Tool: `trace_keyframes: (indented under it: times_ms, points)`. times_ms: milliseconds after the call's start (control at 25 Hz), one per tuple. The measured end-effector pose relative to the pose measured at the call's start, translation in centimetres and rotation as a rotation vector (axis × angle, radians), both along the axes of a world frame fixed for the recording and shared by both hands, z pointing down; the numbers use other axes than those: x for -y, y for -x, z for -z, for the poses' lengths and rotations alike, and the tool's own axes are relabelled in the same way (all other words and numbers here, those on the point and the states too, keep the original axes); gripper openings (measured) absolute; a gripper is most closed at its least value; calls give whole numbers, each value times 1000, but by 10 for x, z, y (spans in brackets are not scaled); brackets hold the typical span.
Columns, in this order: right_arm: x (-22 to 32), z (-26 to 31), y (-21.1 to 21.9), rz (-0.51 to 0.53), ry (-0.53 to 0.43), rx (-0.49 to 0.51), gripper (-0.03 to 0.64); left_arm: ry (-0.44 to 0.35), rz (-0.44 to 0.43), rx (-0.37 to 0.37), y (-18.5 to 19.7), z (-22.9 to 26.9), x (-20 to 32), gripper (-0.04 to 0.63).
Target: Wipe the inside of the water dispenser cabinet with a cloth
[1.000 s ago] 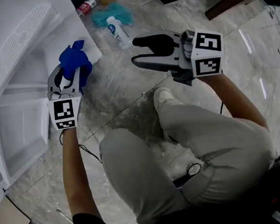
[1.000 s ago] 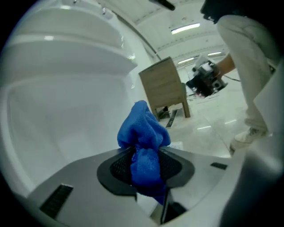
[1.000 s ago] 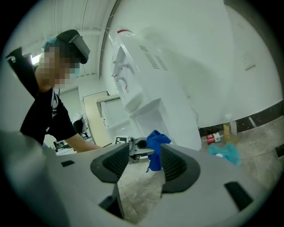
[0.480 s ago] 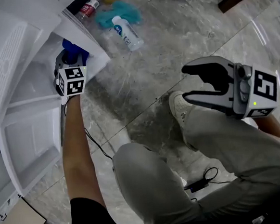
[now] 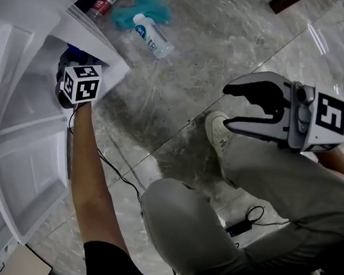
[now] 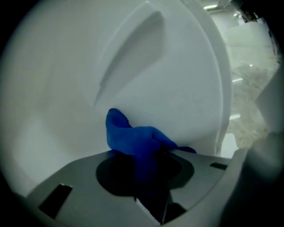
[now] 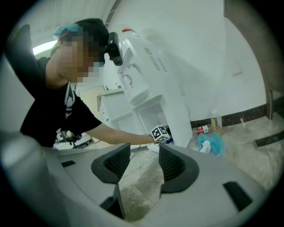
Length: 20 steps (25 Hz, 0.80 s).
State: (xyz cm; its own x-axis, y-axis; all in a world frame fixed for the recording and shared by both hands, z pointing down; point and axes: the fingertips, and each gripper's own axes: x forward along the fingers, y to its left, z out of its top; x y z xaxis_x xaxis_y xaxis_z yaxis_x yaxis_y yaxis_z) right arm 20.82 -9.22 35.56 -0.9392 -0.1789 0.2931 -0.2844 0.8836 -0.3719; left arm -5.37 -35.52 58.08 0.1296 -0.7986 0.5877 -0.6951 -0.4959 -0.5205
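The white water dispenser [image 5: 11, 51] stands at the left of the head view, its lower cabinet [image 5: 36, 103] open. My left gripper [image 5: 71, 65] reaches into that cabinet; only its marker cube and a corner of the blue cloth [image 5: 74, 52] show. In the left gripper view the gripper [image 6: 144, 166] is shut on the blue cloth [image 6: 133, 137], which presses against the white inner wall [image 6: 146, 80]. My right gripper [image 5: 229, 107] hovers over the right knee, away from the cabinet. Its jaws [image 7: 144, 162] stand open with nothing between them and have just been closing a little.
The cabinet door [image 5: 27, 175] hangs open toward me at lower left. On the marble floor behind lie a plastic bottle [image 5: 151, 37], a teal cloth [image 5: 144, 11] and a red-labelled bottle [image 5: 101, 4]. A black cable [image 5: 249, 220] runs by my shoe [image 5: 219, 133]. A cardboard box [image 5: 17, 273] sits bottom left.
The left gripper has gone from outside the dispenser into the cabinet, carrying the blue cloth. The right gripper has drawn back from mid-view to above the right knee.
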Motion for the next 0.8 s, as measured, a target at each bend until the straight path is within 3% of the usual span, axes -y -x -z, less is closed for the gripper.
trace_keyframes:
  times_ms: [160,440,640,800]
  points:
    - [-3,-9,31,110,-160,-91,168,7,-40,82,4,-3,9,117]
    - [-25,-16,99,483,-348,-301,109,26,-47,152,15,-5,32,117]
    - [-15,-8,127,504,-346,-285,94,-10,-20,156,16,-1,32,117]
    - [-23,-17,127,513,-305,-283,94,-79,-77,107,0,3,3,117]
